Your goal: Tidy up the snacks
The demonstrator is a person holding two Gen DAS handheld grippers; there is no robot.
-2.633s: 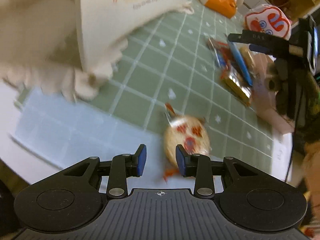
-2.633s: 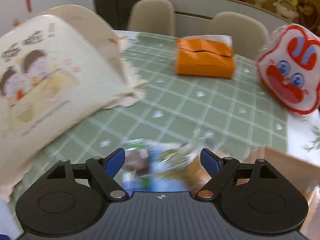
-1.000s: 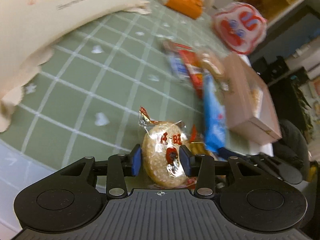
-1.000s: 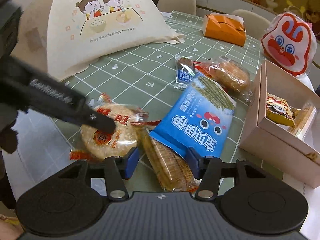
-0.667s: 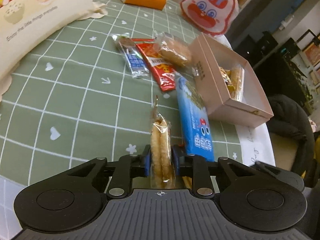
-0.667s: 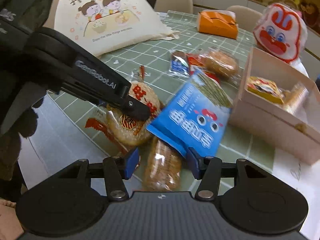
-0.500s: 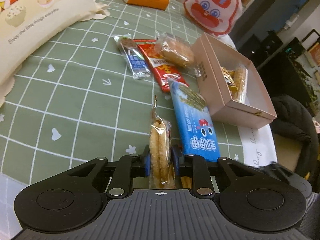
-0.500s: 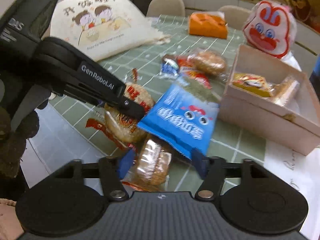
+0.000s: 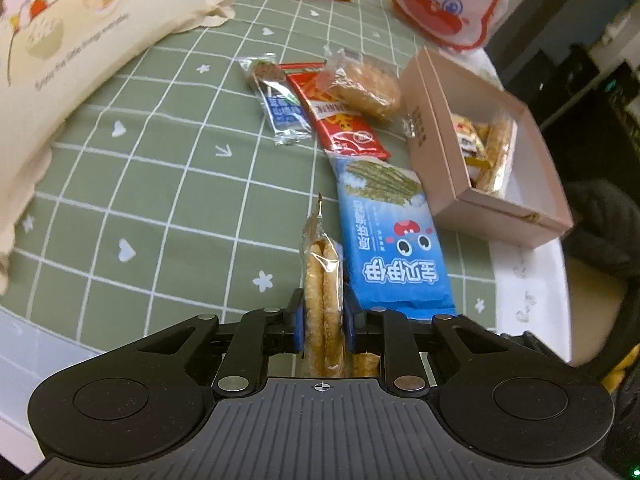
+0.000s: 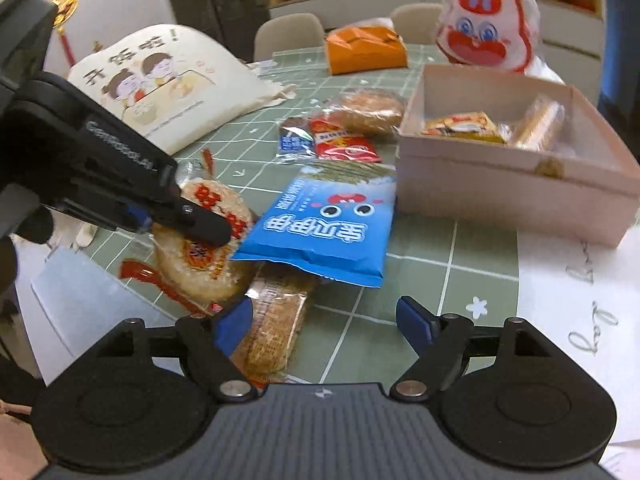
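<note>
Jaws first: your left gripper (image 9: 323, 320) is clamped on the round rice cracker pack (image 9: 323, 280), pinching it edge-on near its lower end, so most of the pack sticks out past the pads; your right gripper (image 10: 324, 320) has just been opening and stands wide, pads pressing on nothing, with the brown cracker pack (image 10: 272, 332) lying on the worktop (image 10: 420, 280) beside its left pad. Biggest risk imo is that slick wrapper sliding or swivelling in such a narrow pinch on the way to the pink box (image 9: 448, 168); swing fast and it probably drops short. The blue seaweed snack bag (image 10: 324, 224) overlaps the brown pack, so scooping that one could drag the bag along; also your two grippers sit close together, so crossing paths could knock the held pack loose.
</note>
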